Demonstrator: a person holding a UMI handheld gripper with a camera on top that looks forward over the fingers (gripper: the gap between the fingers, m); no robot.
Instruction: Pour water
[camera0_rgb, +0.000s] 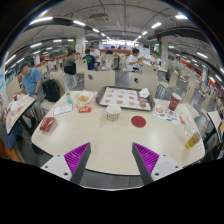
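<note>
Setting: large hall under rows of bright ceiling strip lights, with many cream tables and seated people far back.
Surface: pale cream round-cornered table (95, 140) fills the near ground, directly ahead of the gripper.
Gripper (110, 160): held above the near edge of the table, looking across it.
Fingers: the two dark fingers, each with a magenta pad (76, 155) on its inner face, stand wide apart; nothing is between them and they grasp nothing.
Red disc: small flat red round coaster-like disc (138, 121) lies on the table beyond the fingers, slightly toward the right finger.
Cup: small white ribbed paper cup (113, 112) stands upright just left of the red disc, in front of the tray.
Red packet: flat red and orange packet (47, 124) lies toward the table's left side.
Bottle: clear plastic bottle with a pale label (69, 101) stands upright past the packet, left of the tray; whether it holds water I cannot tell.
Tray: rectangular dark-rimmed tray with a white patterned inside (124, 97) sits at the far middle of the table.
Red cup: tall red drink cup (174, 102) stands upright at the far right of the table.
Yellow item: small yellow-orange container (190, 141) near the right edge; its kind is unclear.
Person: someone in a blue top (33, 80) sits at a table off to the left.
</note>
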